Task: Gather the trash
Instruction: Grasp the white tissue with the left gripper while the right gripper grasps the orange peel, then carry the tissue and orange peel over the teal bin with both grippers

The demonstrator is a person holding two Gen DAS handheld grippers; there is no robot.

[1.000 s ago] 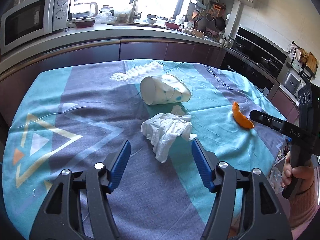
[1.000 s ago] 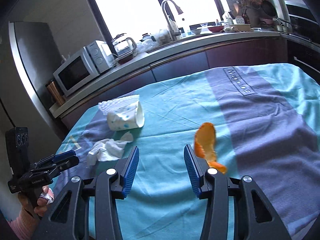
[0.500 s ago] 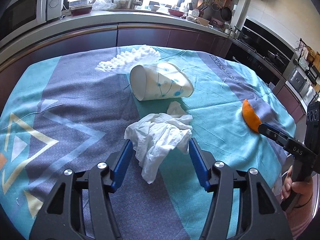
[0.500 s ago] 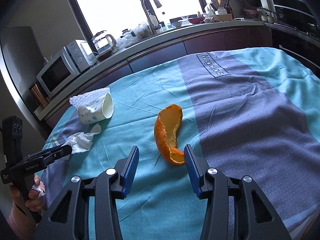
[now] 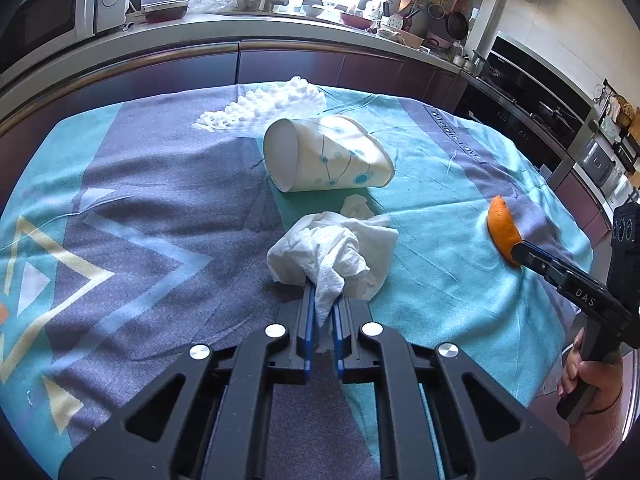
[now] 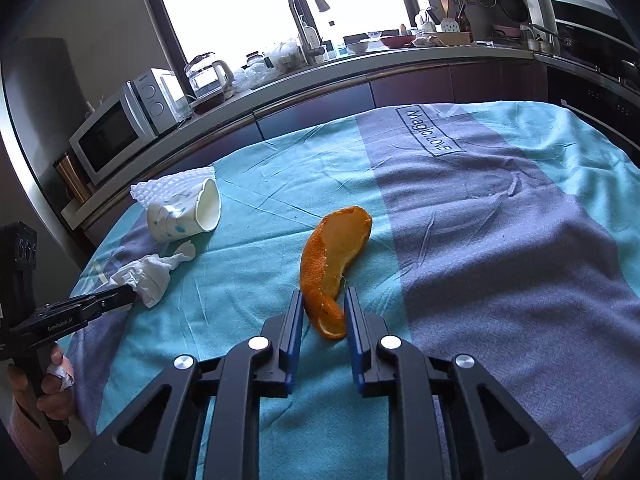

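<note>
L gripper (image 5: 323, 312) pinched on crumpled tissue (image 5: 336, 252), mid table (image 5: 120, 208). R gripper (image 6: 323, 312) narrow, straddling orange peel (image 6: 330, 256), pads not clearly touching. Paper cup (image 5: 324, 156) on side behind tissue

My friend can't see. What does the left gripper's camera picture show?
The left gripper pinches a crumpled white paper tissue on a blue patterned tablecloth. Behind lies a tipped white paper cup with blue dots; at right, the right gripper meets a curved orange peel.
</note>
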